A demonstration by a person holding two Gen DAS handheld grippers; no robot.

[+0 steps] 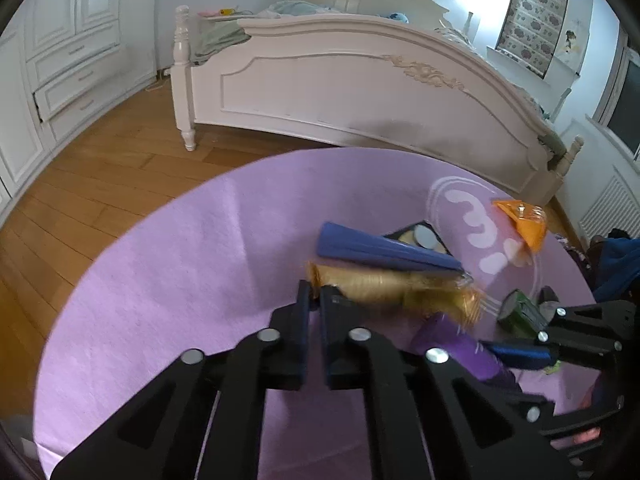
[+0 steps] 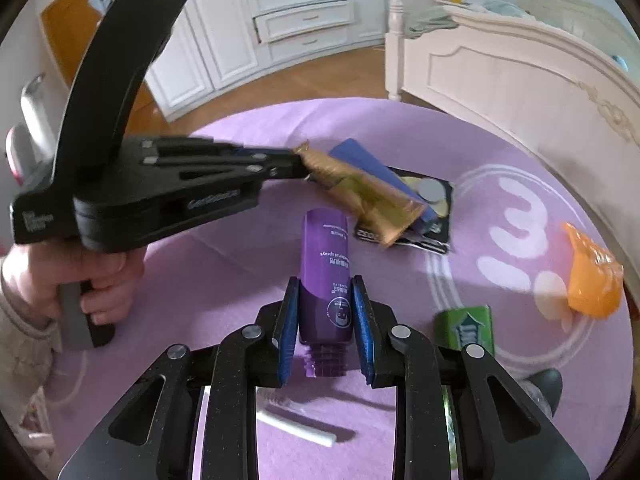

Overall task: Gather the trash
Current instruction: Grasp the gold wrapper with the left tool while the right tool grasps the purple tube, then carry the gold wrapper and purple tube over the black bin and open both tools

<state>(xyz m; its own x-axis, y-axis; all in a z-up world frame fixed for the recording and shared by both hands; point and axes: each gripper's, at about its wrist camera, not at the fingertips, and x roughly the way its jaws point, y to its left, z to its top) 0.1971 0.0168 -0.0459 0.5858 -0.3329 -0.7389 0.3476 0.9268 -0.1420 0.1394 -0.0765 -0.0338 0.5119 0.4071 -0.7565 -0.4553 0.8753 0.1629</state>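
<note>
My left gripper is shut on the crimped end of a gold tube and holds it above the purple round rug. It also shows in the right wrist view with the gold tube hanging from it. My right gripper is shut on a purple tube near its threaded neck, the tube pointing away from me. In the left wrist view the purple tube sits in the right gripper. A blue tube, a black flat packet, an orange wrapper and a green box lie on the rug.
A white bed frame stands beyond the rug, and white wardrobes line the far wall over a wooden floor. A small white stick lies on the rug below my right gripper. A dark round object sits at the right.
</note>
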